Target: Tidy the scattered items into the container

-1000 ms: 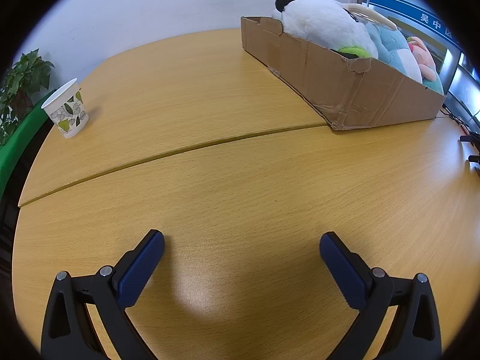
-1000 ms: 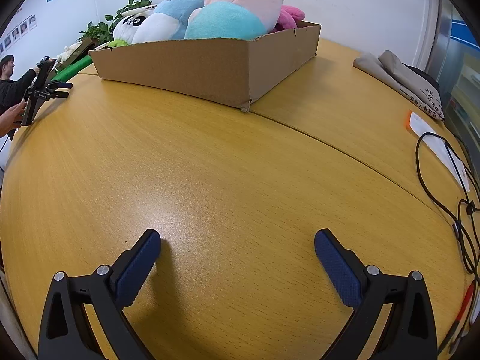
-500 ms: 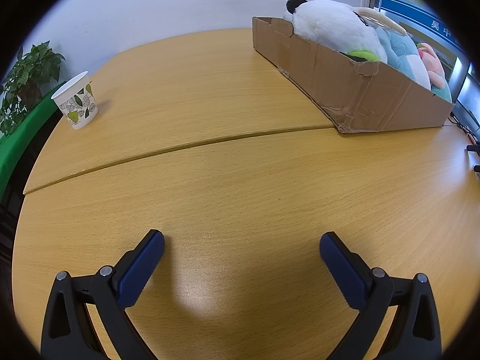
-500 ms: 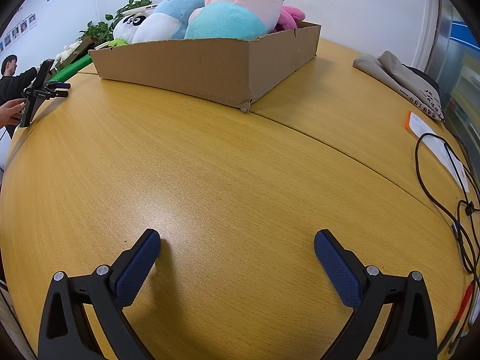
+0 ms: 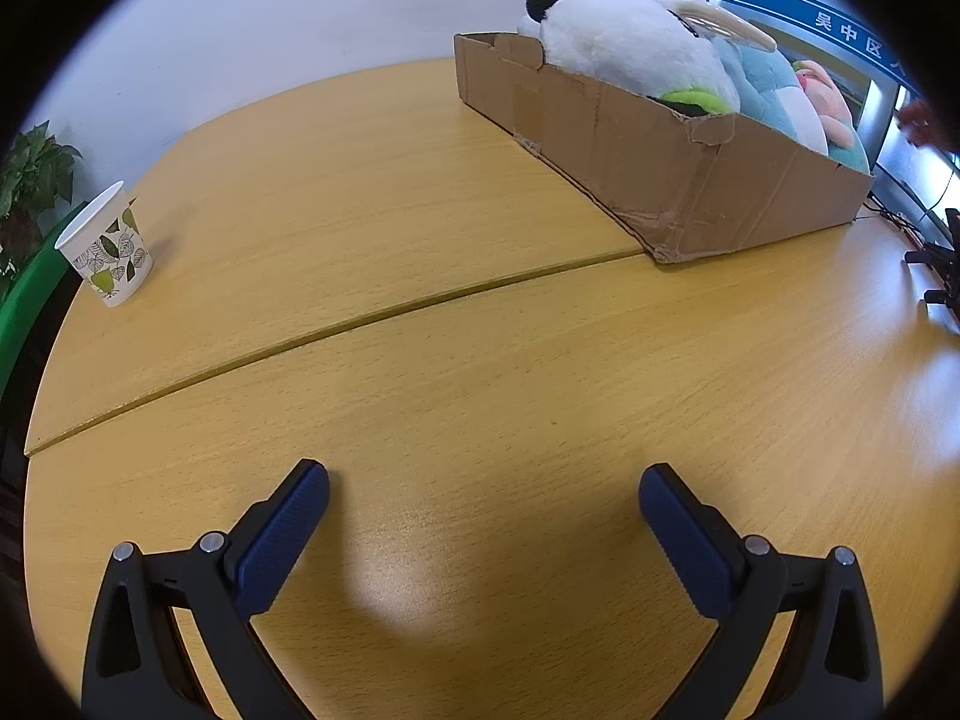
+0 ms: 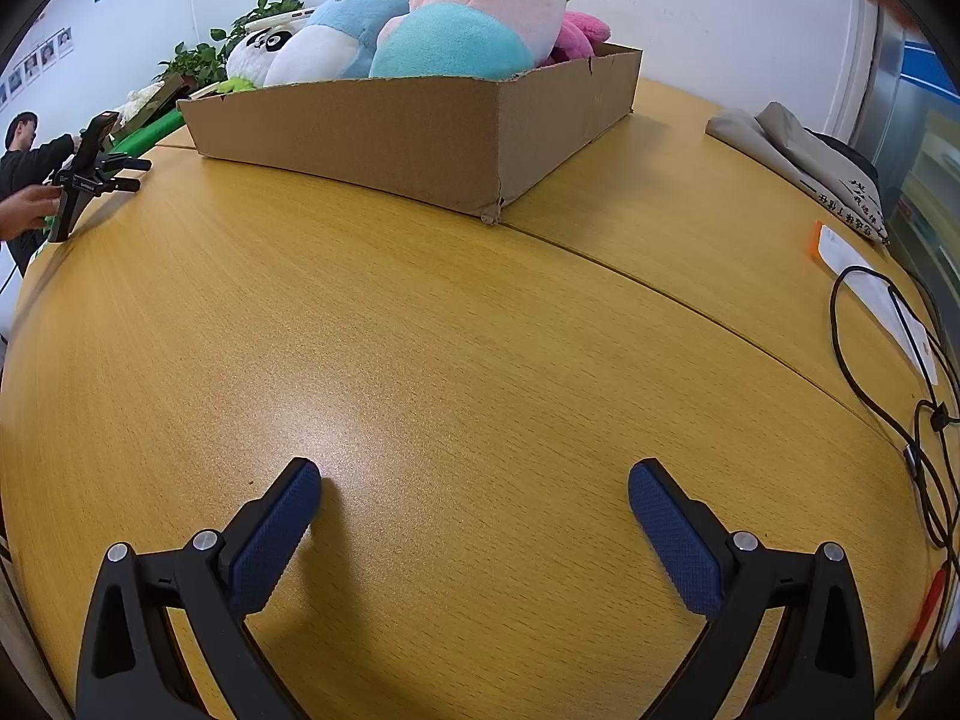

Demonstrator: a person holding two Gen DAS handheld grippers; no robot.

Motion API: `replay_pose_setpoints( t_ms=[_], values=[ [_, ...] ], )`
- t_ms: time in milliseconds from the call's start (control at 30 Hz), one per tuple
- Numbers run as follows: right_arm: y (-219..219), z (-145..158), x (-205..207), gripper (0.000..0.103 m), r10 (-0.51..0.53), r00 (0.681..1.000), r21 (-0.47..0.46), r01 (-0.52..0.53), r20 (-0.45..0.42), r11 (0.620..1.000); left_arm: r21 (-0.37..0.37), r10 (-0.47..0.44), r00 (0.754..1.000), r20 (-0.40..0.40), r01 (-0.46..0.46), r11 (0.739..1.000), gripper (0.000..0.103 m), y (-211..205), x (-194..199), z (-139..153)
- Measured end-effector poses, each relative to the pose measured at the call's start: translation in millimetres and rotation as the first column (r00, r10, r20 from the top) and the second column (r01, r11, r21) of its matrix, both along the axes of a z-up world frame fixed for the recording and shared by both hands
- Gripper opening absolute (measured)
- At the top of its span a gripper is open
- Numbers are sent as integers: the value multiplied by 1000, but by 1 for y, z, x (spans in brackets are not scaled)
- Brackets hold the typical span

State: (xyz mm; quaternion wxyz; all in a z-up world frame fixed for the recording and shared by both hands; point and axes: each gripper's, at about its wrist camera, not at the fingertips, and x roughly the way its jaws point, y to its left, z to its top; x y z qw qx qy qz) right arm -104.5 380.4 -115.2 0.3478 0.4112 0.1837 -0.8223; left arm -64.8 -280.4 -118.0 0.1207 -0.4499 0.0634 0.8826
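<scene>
Wooden table under white walls bears a cardboard box of plush toys; both grippers' jaws gape empty

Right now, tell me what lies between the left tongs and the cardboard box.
Only bare wooden table, crossed by the seam between its two halves; the left wrist view shows it. The left tongs are open and the cardboard box sits beyond the seam.

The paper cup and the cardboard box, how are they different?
The paper cup is white with green leaves; the cardboard box is plain brown. The cup is small and round; the box is long with straight sides. The box is heaped with plush toys; what the cup holds is hidden. Both stand on the wooden table.
</scene>
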Motion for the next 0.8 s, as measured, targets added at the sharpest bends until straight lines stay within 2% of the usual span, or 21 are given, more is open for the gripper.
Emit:
replay_pose_setpoints(
  t_ms=[800],
  values=[
    [0, 0, 0, 103, 1, 1000, -1, -1, 0, 1000, 1, 1, 1000, 0, -1, 1000, 103, -2, 1, 1]
  ],
)
